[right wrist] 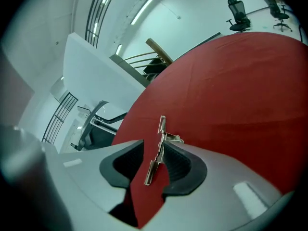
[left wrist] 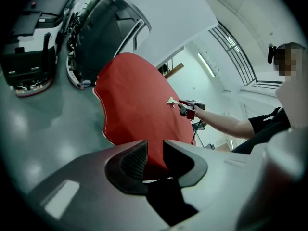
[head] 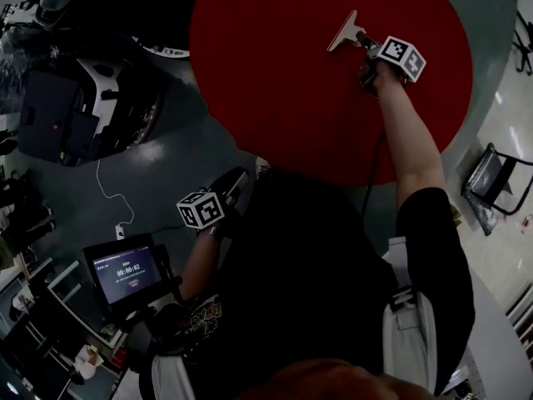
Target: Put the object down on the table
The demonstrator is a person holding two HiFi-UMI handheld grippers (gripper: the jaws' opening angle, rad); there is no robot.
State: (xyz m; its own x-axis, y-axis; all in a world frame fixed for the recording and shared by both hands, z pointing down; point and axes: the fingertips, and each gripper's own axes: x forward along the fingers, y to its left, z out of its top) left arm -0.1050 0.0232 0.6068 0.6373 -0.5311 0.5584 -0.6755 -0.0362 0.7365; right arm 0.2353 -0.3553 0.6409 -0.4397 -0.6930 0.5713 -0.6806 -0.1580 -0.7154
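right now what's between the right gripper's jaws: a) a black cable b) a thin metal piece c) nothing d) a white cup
b: the right gripper view shows a thin metal piece standing on edge between the parted jaws of the right gripper, over the red table, with a clear gap on its left side.

Dim, fisheye-warped edges, dark vignetted corners

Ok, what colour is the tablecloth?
The tablecloth is plain red; the head view shows it best.
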